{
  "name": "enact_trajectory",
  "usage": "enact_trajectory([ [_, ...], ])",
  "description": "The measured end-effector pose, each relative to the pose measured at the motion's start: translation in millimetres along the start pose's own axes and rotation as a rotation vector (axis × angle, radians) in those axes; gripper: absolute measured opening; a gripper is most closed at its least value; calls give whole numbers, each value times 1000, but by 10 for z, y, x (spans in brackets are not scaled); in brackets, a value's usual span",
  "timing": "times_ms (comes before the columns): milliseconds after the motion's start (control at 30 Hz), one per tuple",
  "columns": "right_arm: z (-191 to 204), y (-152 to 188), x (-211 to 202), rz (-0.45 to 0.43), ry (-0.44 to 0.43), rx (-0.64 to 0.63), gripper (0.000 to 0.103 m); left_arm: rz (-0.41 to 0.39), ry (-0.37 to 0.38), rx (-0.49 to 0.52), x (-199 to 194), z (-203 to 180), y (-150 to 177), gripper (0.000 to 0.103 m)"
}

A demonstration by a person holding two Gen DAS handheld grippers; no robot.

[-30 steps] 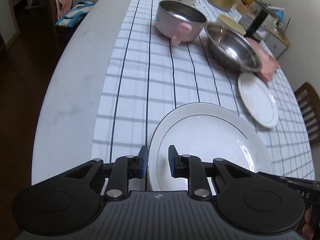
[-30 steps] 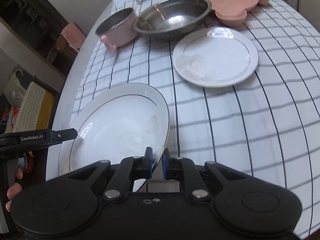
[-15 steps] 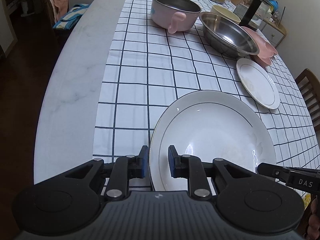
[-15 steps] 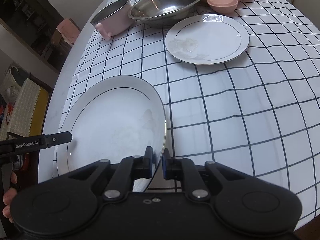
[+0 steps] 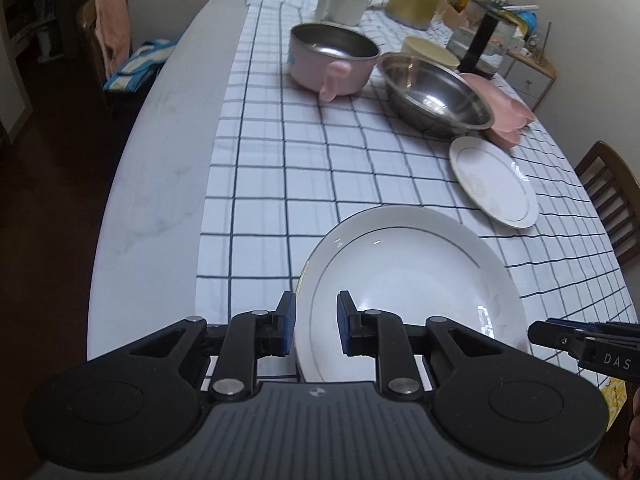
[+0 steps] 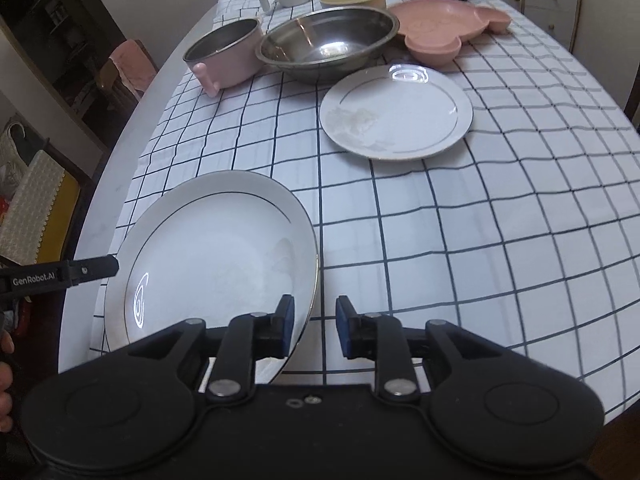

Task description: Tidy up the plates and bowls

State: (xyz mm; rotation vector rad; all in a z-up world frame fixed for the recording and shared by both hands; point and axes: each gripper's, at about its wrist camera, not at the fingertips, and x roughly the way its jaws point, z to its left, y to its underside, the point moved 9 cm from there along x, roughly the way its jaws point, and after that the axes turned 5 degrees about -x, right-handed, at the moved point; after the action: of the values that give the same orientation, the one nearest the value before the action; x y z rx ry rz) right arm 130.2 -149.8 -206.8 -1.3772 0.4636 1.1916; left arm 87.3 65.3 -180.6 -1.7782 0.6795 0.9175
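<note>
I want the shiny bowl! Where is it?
In both views the steel bowl sits far down the table, between the pink pot and pink tray.

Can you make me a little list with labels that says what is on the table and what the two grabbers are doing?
big plate: white big plate near the table's edge
left gripper: fingers either side of the plate's rim; grip unclear
right gripper: fingers have just been opening, plate rim between them, pads apart from it
small plate: flat on the checked cloth
steel bowl: behind the small plate
pink pot: left of the steel bowl
pink tray: right of the steel bowl
</note>
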Motion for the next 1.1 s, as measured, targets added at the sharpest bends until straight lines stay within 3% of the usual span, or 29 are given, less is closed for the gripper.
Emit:
enact_trajectory([
  [200,49,-79,-234,-60,44,-49,34,-59,33,51,-205,-203,-72,25],
  [267,74,-118,-322,-84,62,-71,36,-80,52,62,-277,-266,-93,31],
  [400,96,-185,-490,-118,87,-83,44,-134,77,75,-430,-378,-166,56],
  [567,118,-255,-711,-167,125,-101,54,-169,110,103,-586,-519,-223,57],
  [667,133,-291,-831,-196,144,-115,62,-202,120,121,-678,-599,-251,67],
  [1100,-35,-545,-1236,-326,224,-161,94,-280,155,169,-819,-1057,-439,79],
])
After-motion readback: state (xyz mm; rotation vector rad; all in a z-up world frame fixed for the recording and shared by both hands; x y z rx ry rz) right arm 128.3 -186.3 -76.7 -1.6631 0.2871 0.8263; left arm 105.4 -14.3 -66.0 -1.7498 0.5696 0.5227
